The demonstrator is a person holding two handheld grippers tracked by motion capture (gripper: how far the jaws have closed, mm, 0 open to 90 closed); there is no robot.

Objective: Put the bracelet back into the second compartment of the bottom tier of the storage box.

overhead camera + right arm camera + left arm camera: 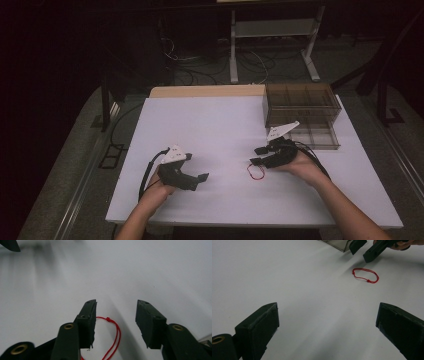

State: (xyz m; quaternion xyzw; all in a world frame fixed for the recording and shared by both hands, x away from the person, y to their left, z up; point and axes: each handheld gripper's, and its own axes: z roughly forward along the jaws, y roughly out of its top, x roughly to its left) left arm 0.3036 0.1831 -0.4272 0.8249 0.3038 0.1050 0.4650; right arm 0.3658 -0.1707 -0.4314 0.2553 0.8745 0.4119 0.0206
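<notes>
Red string loop (256,172) is seen lying flat on white table (215,130), lower centre-right | right gripper (256,155) is held just above it, jaws apart, loop unclamped | left gripper (200,180) is rested lower left, jaws wide apart, nothing between | smoky compartment box (302,114) is set upper right.

Counted on the white table (210,130): 1 red string loop (256,173), lying flat just below and in front of the right gripper (258,155), partly between its 2 black jaws, well apart from the left gripper (202,181). 2 strands in that loop, with 2 small knots visible on it. 2 grippers in all, 1 in each of 2 hands, each with 1 grey three-cornered plate on top. 1 clear brown compartment box (302,107), beyond the right gripper at the table's far edge, its exact number of compartments impossible to tell.
</notes>
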